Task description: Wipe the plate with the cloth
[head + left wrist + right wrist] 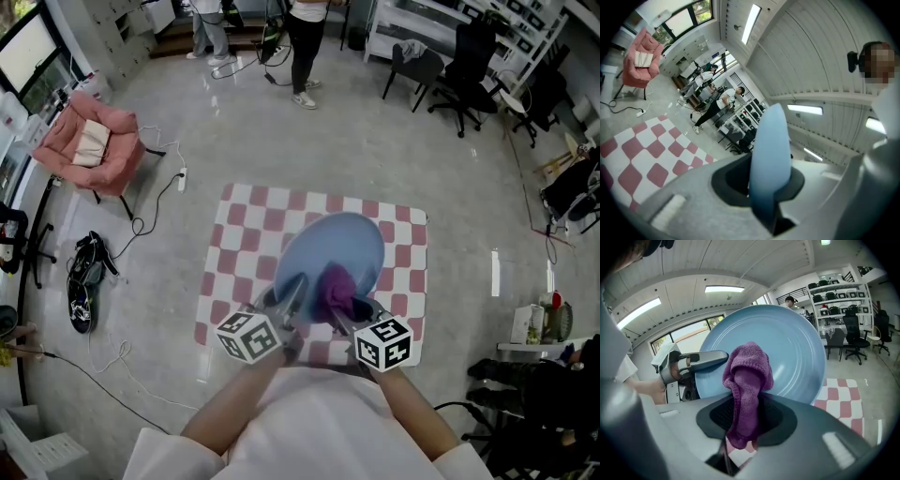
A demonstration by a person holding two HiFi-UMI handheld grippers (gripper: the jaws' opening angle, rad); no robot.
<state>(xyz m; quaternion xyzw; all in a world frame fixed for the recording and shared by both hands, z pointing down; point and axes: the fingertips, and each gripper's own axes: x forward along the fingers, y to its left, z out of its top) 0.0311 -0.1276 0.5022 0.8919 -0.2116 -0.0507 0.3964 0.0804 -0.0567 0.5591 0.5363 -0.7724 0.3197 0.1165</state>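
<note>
Left gripper (289, 298) and right gripper (345, 309) meet close to the person's chest, above the checked mat (405, 246).
Blue plate (333, 248) stands tilted on edge with its rim pinched in the left jaws. The right jaws are clenched on the purple cloth (745, 376), which is pressed against the plate's bare face, just right of the left grip. The wipe likely sweeps across that face.

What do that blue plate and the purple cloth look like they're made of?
The plate: smooth, pale blue, with a soft sheen and faint concentric rings; probably glazed ceramic, though hard plastic can't be ruled out. The cloth: purple, fuzzy looped pile, hanging in limp folds; likely terry or microfibre.
</note>
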